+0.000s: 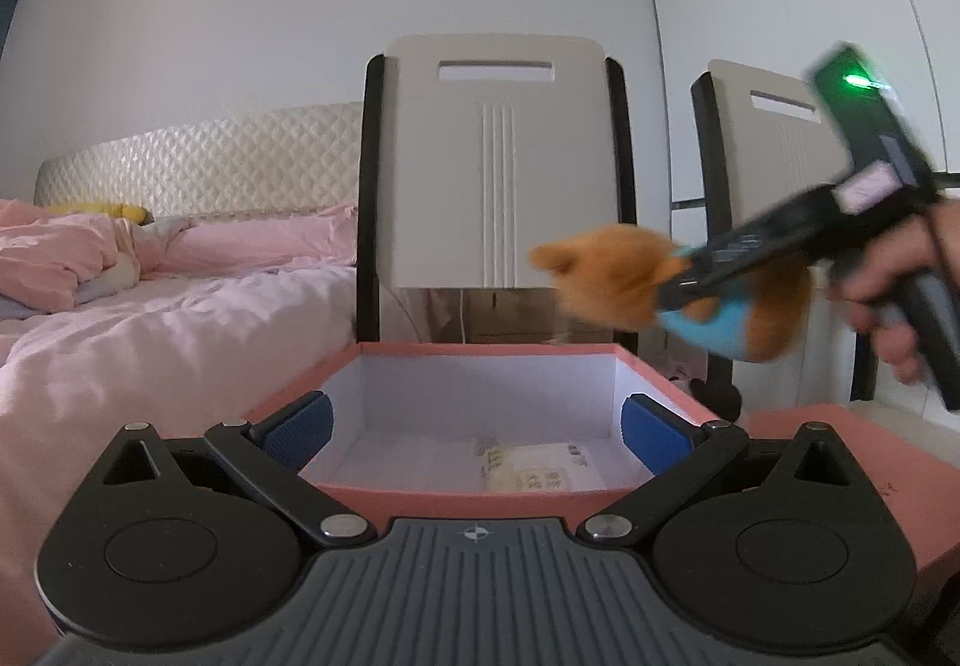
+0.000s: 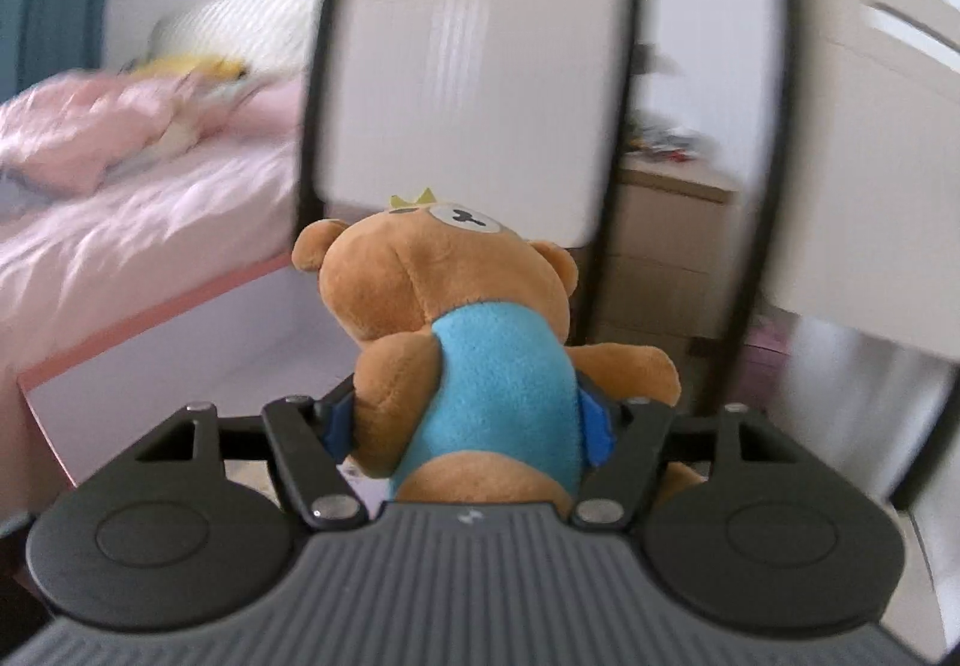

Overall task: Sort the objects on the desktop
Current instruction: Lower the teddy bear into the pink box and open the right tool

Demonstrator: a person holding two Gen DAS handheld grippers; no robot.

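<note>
A brown plush bear (image 2: 474,318) in a blue shirt is clamped at the waist by my right gripper (image 2: 474,426). In the left wrist view the same bear (image 1: 636,288) hangs blurred in the air, above and to the right of the open pink box (image 1: 480,351), with the right gripper (image 1: 690,282) shut on it and a hand (image 1: 888,300) on its handle. My left gripper (image 1: 477,429) is open, its blue pads (image 1: 651,435) spread beside the box's near walls with nothing between them. A paper packet (image 1: 540,465) lies on the box floor.
Two white chair backs (image 1: 498,156) with black frames stand behind the box. A bed with pink bedding (image 1: 150,294) fills the left. The pink box lid (image 1: 852,462) lies to the right of the box. A beige drawer unit (image 2: 666,246) stands behind the chairs.
</note>
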